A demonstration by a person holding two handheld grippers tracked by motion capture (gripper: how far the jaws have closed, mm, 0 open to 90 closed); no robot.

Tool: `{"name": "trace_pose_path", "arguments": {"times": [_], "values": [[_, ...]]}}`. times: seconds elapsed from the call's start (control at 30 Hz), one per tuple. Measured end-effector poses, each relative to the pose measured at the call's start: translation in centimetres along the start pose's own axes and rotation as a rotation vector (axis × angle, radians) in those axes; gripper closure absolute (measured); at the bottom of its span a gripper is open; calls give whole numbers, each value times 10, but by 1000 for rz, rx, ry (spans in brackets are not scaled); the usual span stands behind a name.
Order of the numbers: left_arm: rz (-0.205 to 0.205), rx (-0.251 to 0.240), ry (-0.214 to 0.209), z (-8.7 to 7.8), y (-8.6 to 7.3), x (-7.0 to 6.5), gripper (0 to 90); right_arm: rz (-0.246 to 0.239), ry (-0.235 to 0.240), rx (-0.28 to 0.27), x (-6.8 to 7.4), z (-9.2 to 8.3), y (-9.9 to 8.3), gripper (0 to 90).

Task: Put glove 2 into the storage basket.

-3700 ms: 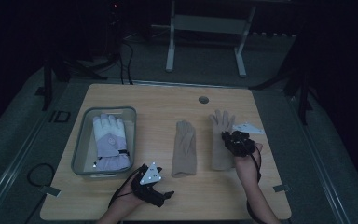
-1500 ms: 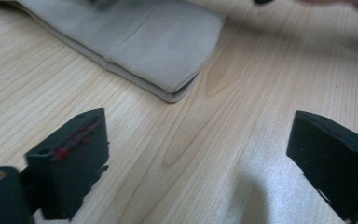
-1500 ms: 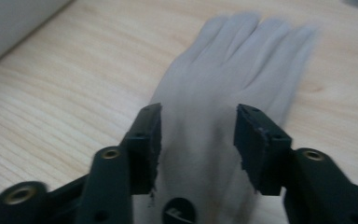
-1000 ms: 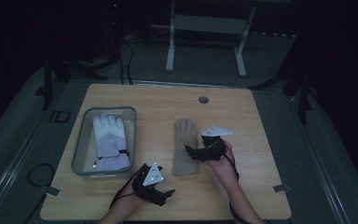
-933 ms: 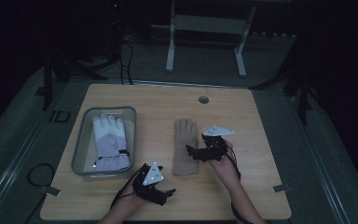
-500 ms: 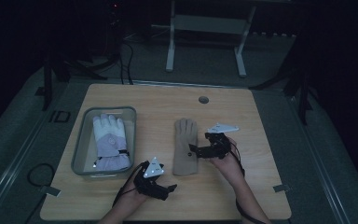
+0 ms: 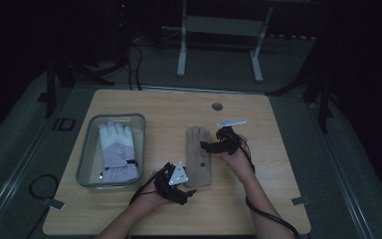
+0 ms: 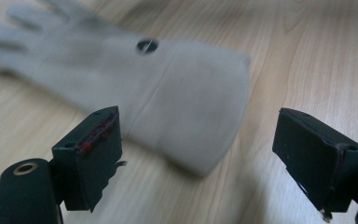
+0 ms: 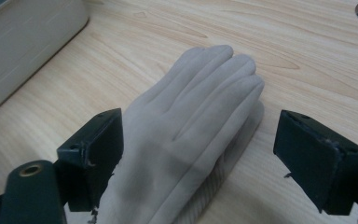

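— Although not yet gripped, already bracketed at both ends. See the beige glove [image 7: 199, 158]: flat on the middle of the bench [image 7: 278, 209], fingers pointing away from the person, cuff nearest. Why come at it from two sides?

— Probably to lift it stretched rather than folded. Left tool [image 8: 204, 119] at the cuff corner, jaws wide but just drawn in a little, nothing pinched, cuff edge lying just ahead of the pads. Right tool [image 9: 200, 126] at the finger end, also wide, also just eased in slightly, straddling the glove's fingers without pressing on them.

— And that ribbed edge peeping out beneath the fingers in the right gripper view?

— Possibly a second glove underneath; hard to tell. If so, good reason to bite low and take both layers at once.

— Headed where, at a guess?

— Likely the grey bin [image 7: 85, 154] just to the left on the bench, with a white-and-lilac glove [image 7: 117, 149] inside, laid fingers away as well. Same lie presumably wanted, hence one grip per end to keep things straight in transit.

— Anything to watch?

— Catching only the top layer, or closing on bare bench beside the cuff. Better to settle lower and square up before squeezing.
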State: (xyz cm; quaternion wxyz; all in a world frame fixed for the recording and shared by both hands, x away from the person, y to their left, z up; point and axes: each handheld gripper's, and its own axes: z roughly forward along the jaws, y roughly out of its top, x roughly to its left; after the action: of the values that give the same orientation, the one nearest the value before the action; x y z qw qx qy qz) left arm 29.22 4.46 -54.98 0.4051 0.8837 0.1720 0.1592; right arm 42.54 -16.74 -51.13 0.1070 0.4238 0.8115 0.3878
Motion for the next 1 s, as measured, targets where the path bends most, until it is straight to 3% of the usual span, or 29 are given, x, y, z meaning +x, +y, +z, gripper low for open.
{"name": "trace_pose_path", "arguments": {"times": [0.1, 0.23, 0.3, 0.33, 0.37, 0.53, 0.67, 0.87, 1.0], "values": [[28, -9, -25, 4, 3, 1, 197, 4, 10, 14, -2, 6, 1, 162], [41, 50, -42, 16, 4, 5, 220, 40, 33, 41, -7, 18, 3, 180], [43, 53, -53, 19, 4, 6, 228, 40, 33, 50, -8, 20, 3, 180], [45, 62, -65, 22, 4, 8, 228, 49, 37, 53, -9, 23, 3, 180], [54, 65, -72, 25, 4, 9, 260, 89, 66, 64, -13, 30, 2, 180], [64, 73, -83, 28, 4, 11, 313, 90, 69, 85, -14, 37, 0, 180], [64, 82, -86, 28, 5, 14, 380, 97, 85, 124, -16, 44, -6, 258], [56, 93, -85, 29, 8, 16, 451, 92, 138, 139, -15, 44, -6, 535], [63, 101, -52, 30, 9, 17, 616, 40, 123, 142, -5, 43, -4, 631]]}}
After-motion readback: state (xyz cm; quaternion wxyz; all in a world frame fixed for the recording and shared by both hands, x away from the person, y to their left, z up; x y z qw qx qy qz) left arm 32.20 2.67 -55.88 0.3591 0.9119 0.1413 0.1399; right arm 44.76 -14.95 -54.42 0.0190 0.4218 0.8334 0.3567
